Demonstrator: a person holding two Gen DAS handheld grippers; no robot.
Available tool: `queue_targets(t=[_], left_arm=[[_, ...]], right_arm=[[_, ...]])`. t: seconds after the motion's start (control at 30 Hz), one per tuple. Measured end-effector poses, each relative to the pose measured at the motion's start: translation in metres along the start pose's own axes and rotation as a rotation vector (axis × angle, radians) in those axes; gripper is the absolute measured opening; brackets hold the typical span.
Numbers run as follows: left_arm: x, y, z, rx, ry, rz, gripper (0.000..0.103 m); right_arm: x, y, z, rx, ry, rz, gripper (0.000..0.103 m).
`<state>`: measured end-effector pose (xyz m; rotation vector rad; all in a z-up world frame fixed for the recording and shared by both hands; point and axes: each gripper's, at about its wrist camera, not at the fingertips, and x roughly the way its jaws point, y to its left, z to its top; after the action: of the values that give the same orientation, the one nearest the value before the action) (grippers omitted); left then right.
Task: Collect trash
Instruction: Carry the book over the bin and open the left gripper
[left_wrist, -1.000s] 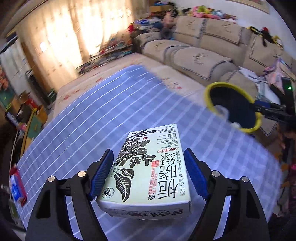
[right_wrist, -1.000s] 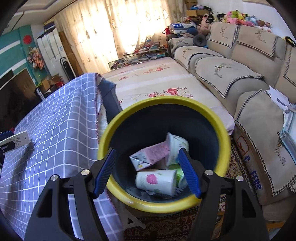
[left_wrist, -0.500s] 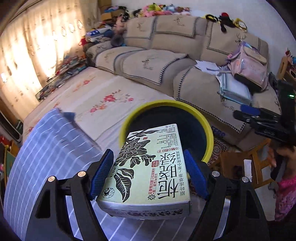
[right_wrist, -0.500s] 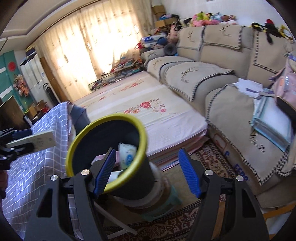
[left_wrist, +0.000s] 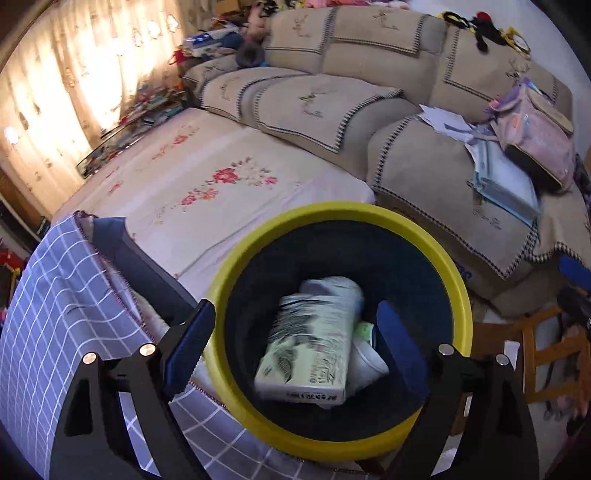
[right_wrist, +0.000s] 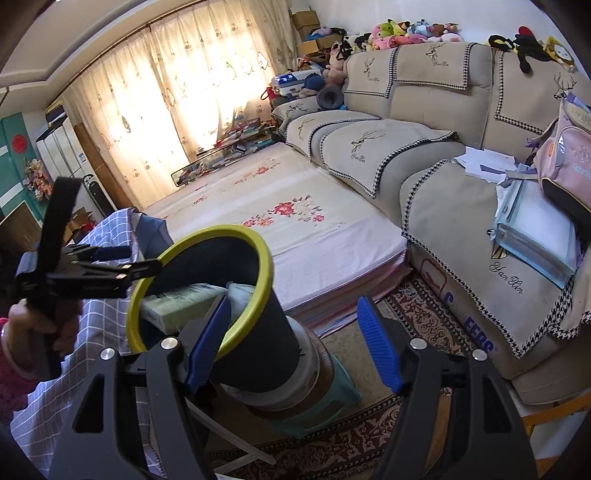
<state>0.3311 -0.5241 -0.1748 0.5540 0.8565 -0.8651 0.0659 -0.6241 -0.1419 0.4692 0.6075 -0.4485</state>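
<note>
A black bin with a yellow rim (left_wrist: 436, 254) stands beside the table. A white and green tea box (left_wrist: 306, 347), blurred, lies inside it on top of other cups and cartons. My left gripper (left_wrist: 295, 343) is open and empty directly above the bin mouth. In the right wrist view the same bin (right_wrist: 258, 254) stands on a stool, the tea box (right_wrist: 177, 299) shows inside it, and the left gripper (right_wrist: 110, 269) hovers at its left rim. My right gripper (right_wrist: 291, 343) is open and empty, to the right of the bin and apart from it.
The table with a blue checked cloth (left_wrist: 55, 302) lies left of the bin. A low floral mattress (right_wrist: 280, 221) and a beige sofa (right_wrist: 424, 155) with papers and a pink backpack (right_wrist: 565, 162) lie behind. A patterned rug (right_wrist: 406, 314) covers the floor.
My left gripper carried the tea box from the table to above the bin, opened, and the box dropped in. My right gripper drew back from the bin to the right.
</note>
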Motion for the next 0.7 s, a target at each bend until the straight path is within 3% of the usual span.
queue_targets(t=[0.13,0.23,0.33,0.43,0.53,0.7], left_arm=[[-0.041,0.013,-0.018,-0.074,-0.072,-0.004,0.089],[-0.091,0.018,-0.043,-0.117,-0.168,0.040,0.095],[-0.154,0.029,-0.085,-0.194,-0.269,0.095,0.098],[-0.200,0.041,-0.126,-0.275,-0.311,0.142,0.098],[-0.247,0.057,-0.181,-0.397,-0.357,0.227,0.098],[-0.310,0.072,-0.267,-0.546,-0.379,0.440,0.098]], right_arm=[[-0.005,0.014,-0.005,-0.019,0.008,0.034,0.071],[-0.010,0.029,-0.011,-0.035,0.022,0.072,0.072],[-0.018,0.052,-0.017,-0.074,0.026,0.115,0.076],[-0.028,0.084,-0.025,-0.141,0.030,0.162,0.080],[-0.042,0.116,-0.032,-0.205,0.028,0.213,0.085],[-0.074,0.170,-0.043,-0.308,-0.008,0.278,0.095]])
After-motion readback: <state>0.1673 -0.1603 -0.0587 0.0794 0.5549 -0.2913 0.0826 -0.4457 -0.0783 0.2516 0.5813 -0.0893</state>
